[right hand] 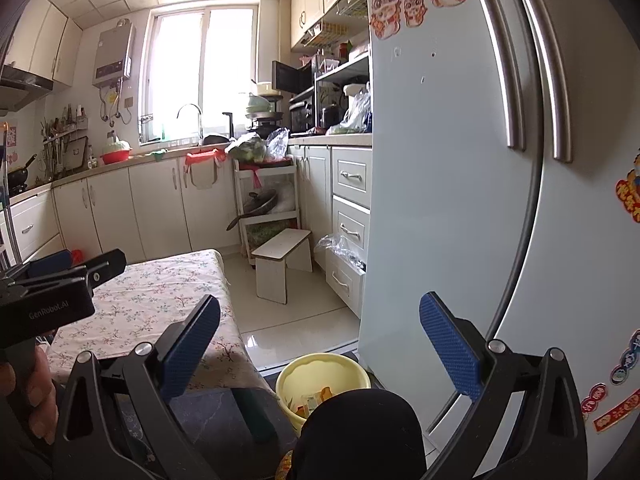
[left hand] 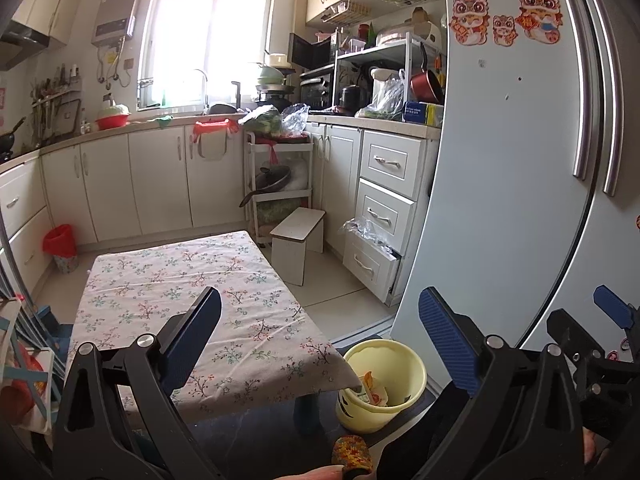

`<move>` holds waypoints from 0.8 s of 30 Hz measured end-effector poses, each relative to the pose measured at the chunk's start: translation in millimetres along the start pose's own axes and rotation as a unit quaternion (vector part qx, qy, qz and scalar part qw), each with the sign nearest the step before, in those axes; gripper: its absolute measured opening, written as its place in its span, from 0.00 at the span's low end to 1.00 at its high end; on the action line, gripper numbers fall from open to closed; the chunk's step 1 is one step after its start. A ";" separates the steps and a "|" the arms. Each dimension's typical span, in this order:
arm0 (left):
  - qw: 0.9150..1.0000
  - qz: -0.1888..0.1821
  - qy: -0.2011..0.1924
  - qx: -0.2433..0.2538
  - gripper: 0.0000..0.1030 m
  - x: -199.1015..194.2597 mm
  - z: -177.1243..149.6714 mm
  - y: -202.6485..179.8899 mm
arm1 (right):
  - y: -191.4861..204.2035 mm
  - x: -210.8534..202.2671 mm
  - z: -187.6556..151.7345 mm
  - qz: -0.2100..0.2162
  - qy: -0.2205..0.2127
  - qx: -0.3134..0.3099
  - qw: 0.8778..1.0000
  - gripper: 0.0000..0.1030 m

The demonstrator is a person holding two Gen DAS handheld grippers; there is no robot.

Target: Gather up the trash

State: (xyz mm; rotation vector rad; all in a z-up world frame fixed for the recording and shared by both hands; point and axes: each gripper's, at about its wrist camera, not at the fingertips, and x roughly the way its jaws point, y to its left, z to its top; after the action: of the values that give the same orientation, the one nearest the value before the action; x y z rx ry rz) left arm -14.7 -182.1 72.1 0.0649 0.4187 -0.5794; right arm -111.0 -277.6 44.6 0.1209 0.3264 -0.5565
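Observation:
A pale yellow bucket (left hand: 384, 384) stands on the floor beside the low table, with wrappers and a carton (left hand: 370, 390) inside it. It also shows in the right wrist view (right hand: 320, 376), partly hidden by a dark knee. My left gripper (left hand: 320, 340) is open and empty, held above the table's near corner and the bucket. My right gripper (right hand: 320, 348) is open and empty, raised above the bucket. The right gripper shows at the right edge of the left wrist view (left hand: 592, 332), and the left gripper's body at the left of the right wrist view (right hand: 52, 292).
A low table with a floral cloth (left hand: 192, 300) fills the near left. A tall white fridge (left hand: 520, 160) stands at the right. A small white stool (left hand: 298, 240), a partly open bottom drawer (left hand: 370, 264), a rolling rack (left hand: 280, 176) and a red-lined bin (left hand: 62, 248) stand further back.

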 end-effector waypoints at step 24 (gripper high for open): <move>0.999 0.007 -0.031 -0.008 0.92 -35.0 3.4 10.1 | 9.8 -28.4 3.5 0.011 -0.032 -0.013 0.999 0.93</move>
State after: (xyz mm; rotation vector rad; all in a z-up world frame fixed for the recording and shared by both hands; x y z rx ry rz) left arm -34.4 -156.1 88.7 0.0335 0.3631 -0.5635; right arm -127.5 -255.9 57.6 0.0815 0.2702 -0.5334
